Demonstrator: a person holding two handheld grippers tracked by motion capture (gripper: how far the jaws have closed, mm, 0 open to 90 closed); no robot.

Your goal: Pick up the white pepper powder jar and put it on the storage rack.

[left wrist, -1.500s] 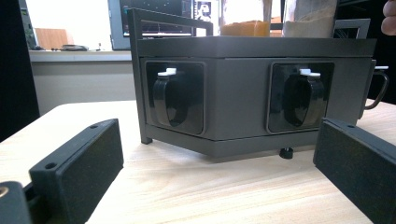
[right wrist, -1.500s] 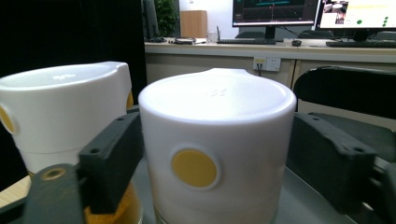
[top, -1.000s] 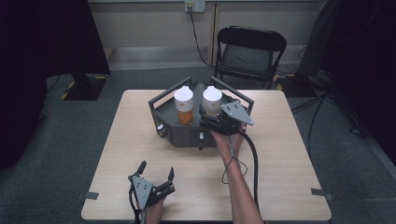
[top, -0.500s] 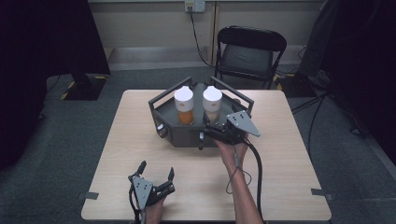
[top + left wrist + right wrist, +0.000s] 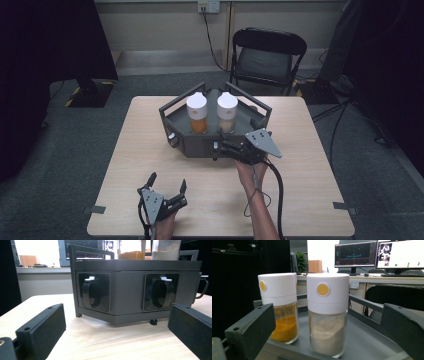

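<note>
Grey metal forms the rack [image 5: 210, 142] that stands mid-worktop [image 5: 125, 165] in the high view, carrying two white-capped jars side by side: an orange jar [image 5: 197, 114] and a beige jar [image 5: 227, 113]. The right tool [image 5: 225, 145] sits at the rack's near rim, in front of the beige jar, its jaws pointing toward it. The left tool [image 5: 167, 181] rests well apart near the worktop's front edge, jaws spread and holding nothing.

In the left gripper view, the left tool [image 5: 115, 327] faces the rack's [image 5: 130, 267] front wall. Two recessed black handles [image 5: 91, 292] are set into that wall. The worktop [image 5: 105, 340] lies bare between the spread jaws.

In the right gripper view, the right tool [image 5: 327, 332] has its jaws spread wide, one to either side of the frame. The beige jar [image 5: 328, 315] stands upright just ahead between them, untouched. The orange jar [image 5: 280, 307] stands beside it, partly behind one jaw. Both rest on the rack's tray [image 5: 367, 340].

Judged from these views, the work is at an early stage: the approach to the beige jar is nearly complete, while closing on it, lifting it and setting it elsewhere all remain.
</note>
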